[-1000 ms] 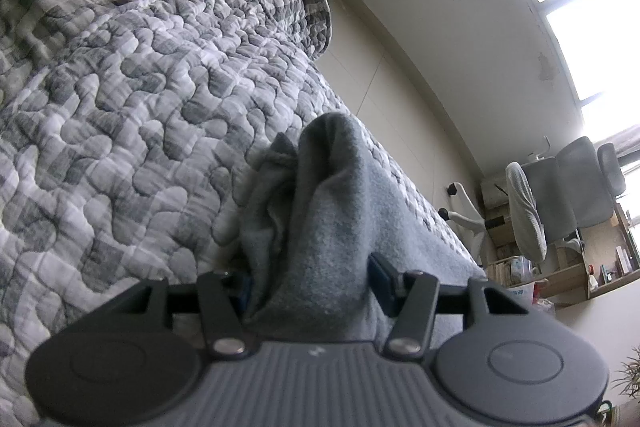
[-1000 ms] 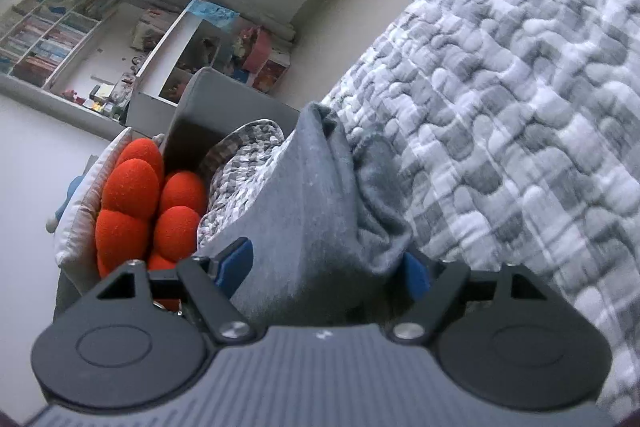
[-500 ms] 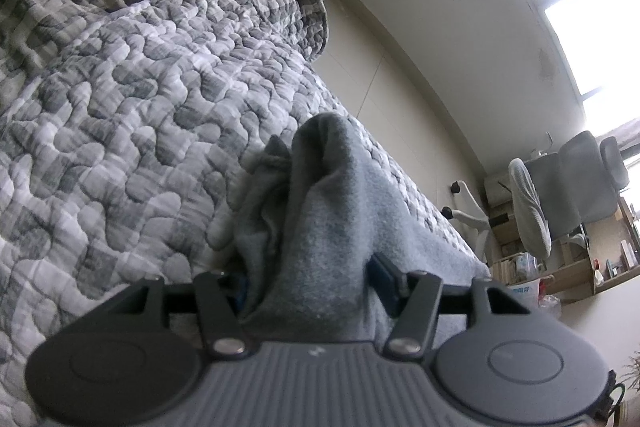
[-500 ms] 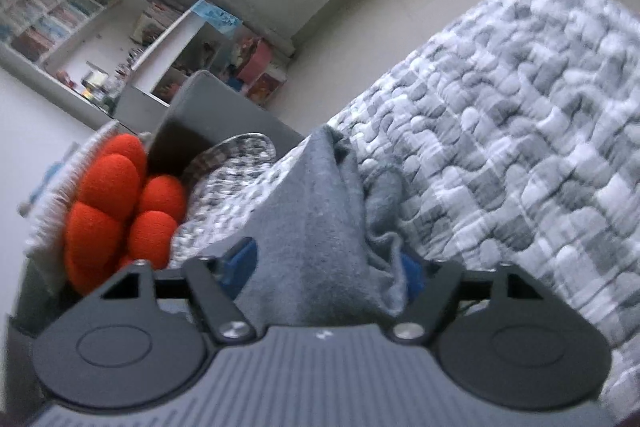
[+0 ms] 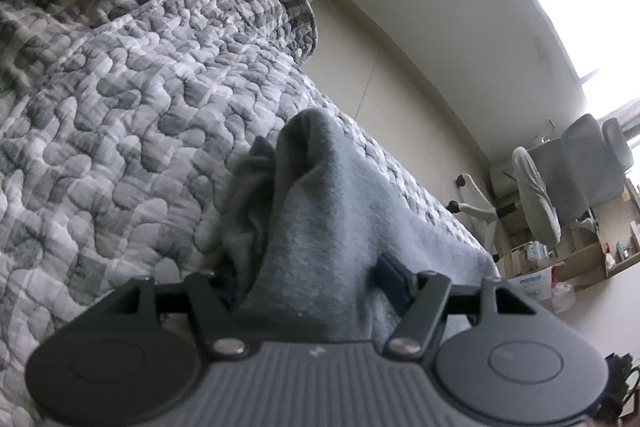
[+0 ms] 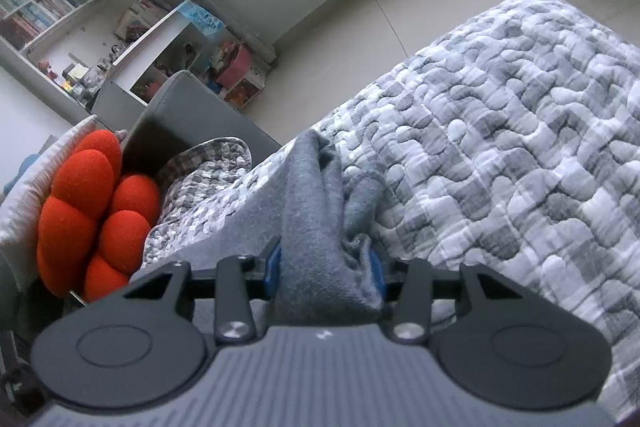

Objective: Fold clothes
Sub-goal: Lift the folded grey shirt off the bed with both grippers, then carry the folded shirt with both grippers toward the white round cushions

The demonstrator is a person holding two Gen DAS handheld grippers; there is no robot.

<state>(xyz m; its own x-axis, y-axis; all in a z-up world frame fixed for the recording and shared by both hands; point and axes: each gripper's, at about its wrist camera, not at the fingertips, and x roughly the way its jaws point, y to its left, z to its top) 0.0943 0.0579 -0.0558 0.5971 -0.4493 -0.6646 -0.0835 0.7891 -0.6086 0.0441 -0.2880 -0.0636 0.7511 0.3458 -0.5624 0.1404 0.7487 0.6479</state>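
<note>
Cloth, a grey garment (image 5: 320, 211), runs up-frame from both claws across the bed (image 5: 120, 147). Left claw (image 5: 308, 287) is opening around its bunched fold; right claw (image 6: 324, 267) is closing, pinching the fold.

The garment (image 5: 320, 211) is plain heather grey. The quilt (image 5: 120, 131) carries a grey-and-white checked, pebbled pattern. The knotted cushion (image 6: 84, 211) is bright orange-red. Blue pads (image 6: 273, 267) line the black gripper fingers.
</note>
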